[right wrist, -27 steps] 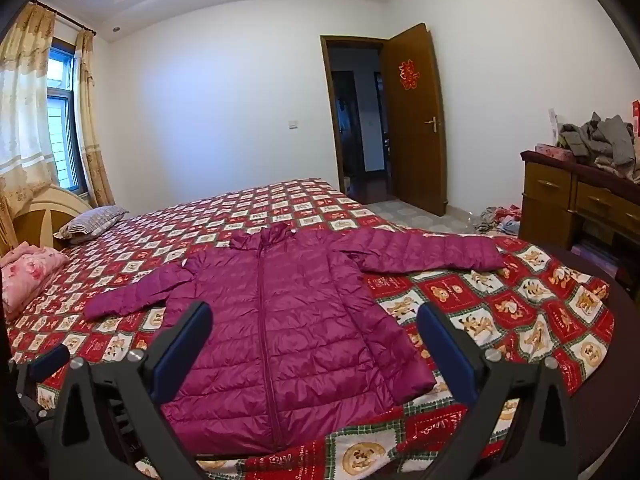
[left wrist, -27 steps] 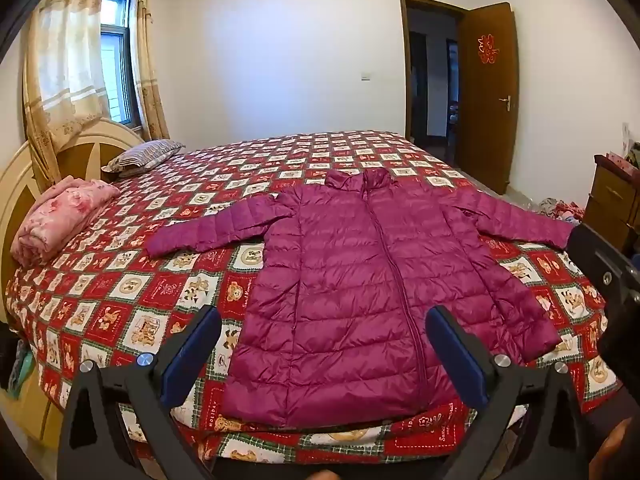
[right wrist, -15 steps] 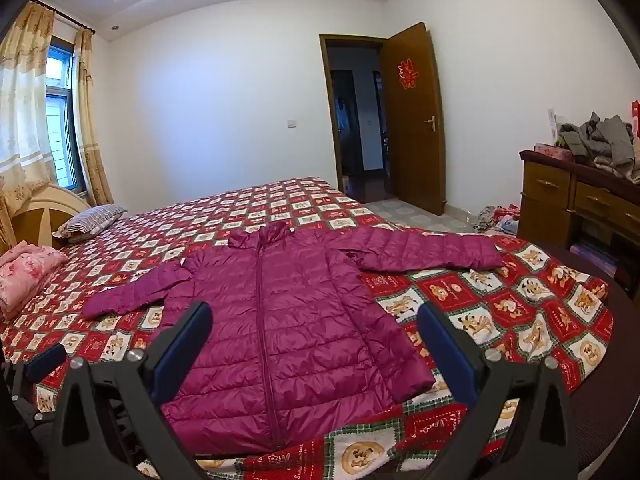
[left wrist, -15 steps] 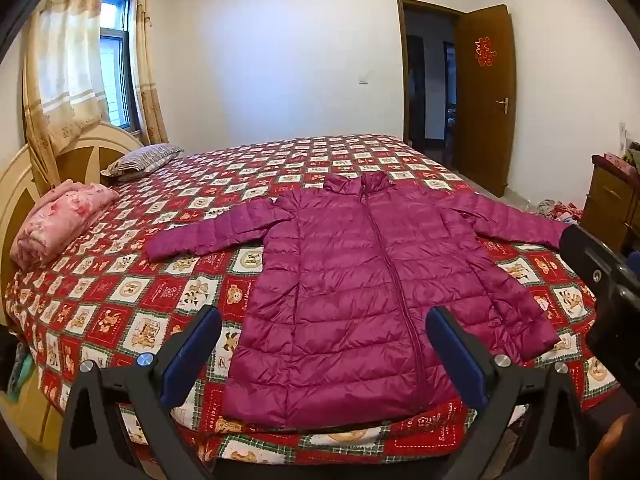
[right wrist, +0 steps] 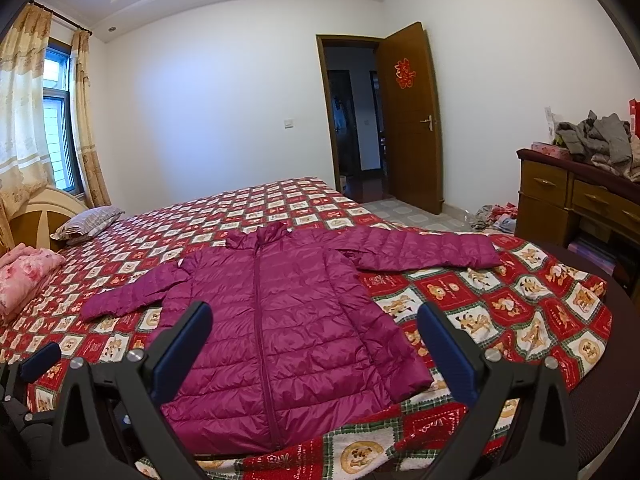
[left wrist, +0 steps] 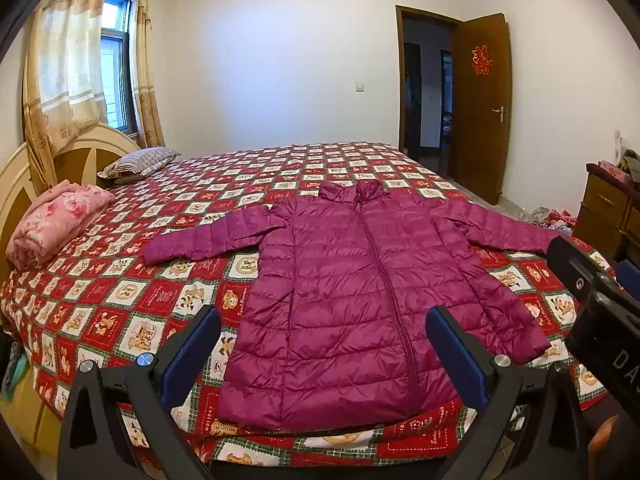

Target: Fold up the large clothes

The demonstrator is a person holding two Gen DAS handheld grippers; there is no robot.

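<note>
A magenta quilted puffer jacket (left wrist: 352, 296) (right wrist: 280, 320) lies zipped and face up on the bed (left wrist: 168, 312), both sleeves spread out, hem at the near edge. My left gripper (left wrist: 324, 324) hovers open in front of the hem, nothing between its blue pads. Wide open too is my right gripper (right wrist: 316, 316), held off the bed over the jacket's lower half without touching it. The right gripper's body (left wrist: 592, 304) shows at the right edge of the left wrist view.
The bed (right wrist: 520, 312) has a red checked cover. A folded pink blanket (left wrist: 56, 220) and a striped pillow (left wrist: 136, 162) lie by the headboard. A wooden dresser (right wrist: 576, 204) piled with clothes stands on the right; an open door (right wrist: 412, 120) is behind.
Both views have drifted slightly: the jacket sits a little lower in each frame, as both grippers tilt up or back a touch. The jaws stay wide and the jacket has not moved.
</note>
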